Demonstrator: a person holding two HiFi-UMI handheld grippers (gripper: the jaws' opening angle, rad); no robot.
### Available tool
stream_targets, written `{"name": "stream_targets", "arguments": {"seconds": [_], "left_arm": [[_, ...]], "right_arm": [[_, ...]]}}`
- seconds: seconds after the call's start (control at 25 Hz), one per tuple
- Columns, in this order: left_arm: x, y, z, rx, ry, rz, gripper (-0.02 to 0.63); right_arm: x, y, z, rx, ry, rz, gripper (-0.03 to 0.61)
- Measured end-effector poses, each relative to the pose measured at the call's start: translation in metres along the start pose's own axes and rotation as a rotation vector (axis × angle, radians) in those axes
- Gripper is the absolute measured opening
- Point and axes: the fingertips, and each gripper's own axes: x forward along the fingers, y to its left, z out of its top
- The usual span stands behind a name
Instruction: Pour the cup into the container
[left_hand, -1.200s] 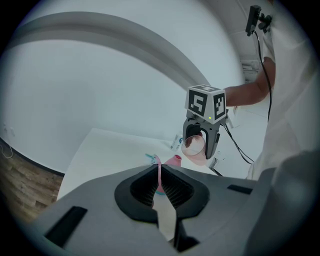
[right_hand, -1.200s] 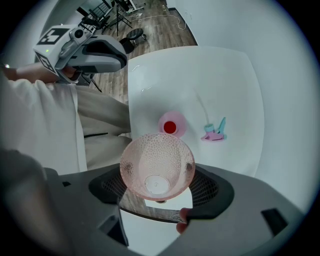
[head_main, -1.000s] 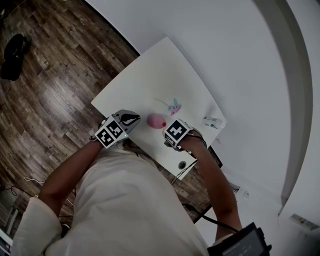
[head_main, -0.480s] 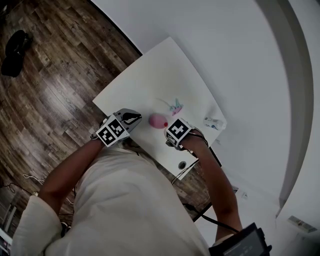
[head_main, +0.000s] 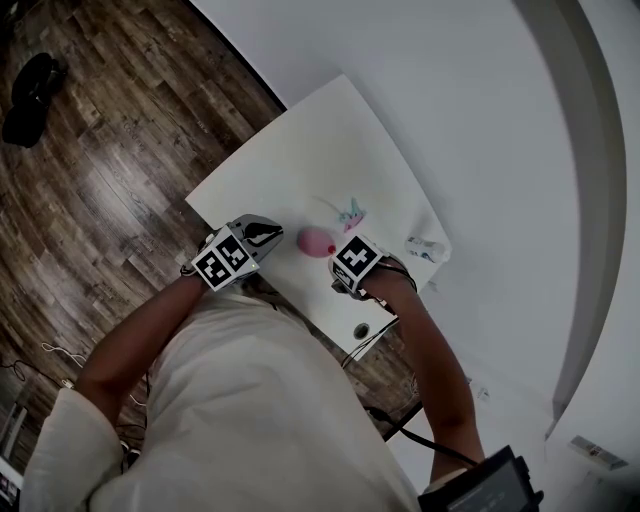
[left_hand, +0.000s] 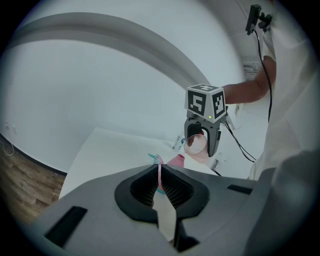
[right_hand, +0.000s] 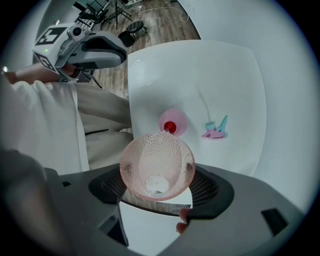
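Observation:
My right gripper (right_hand: 159, 182) is shut on a pink dimpled cup (right_hand: 157, 165). The cup is tipped steeply, and its lip hangs just above the red-filled mouth of the pink container (right_hand: 171, 123) on the white table (right_hand: 225, 75). Only a little clear liquid shows in the cup's bottom. In the head view the container (head_main: 315, 240) stands between the two grippers. The left gripper view shows the right gripper (left_hand: 202, 145) holding the cup (left_hand: 196, 143) over the container (left_hand: 176, 160). My left gripper (left_hand: 159, 172) is shut and holds nothing; it stays left of the container (head_main: 262, 235).
A small teal and pink object (right_hand: 216, 129) and a thin stick (right_hand: 202, 102) lie beyond the container. A small packet (head_main: 425, 245) sits at the table's right corner. The table's near edge (head_main: 300, 300) runs close to the person's body, with wooden floor (head_main: 90, 180) to the left.

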Motion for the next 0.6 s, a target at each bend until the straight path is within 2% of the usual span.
{"name": "stream_targets", "arguments": {"seconds": [0.6], "left_arm": [[0.0009,0.0009,-0.0043,-0.009,-0.002,0.008,0.012]], "right_arm": [[0.0004,0.0031,-0.0023,-0.008,0.022,0.013,0.373]]}}
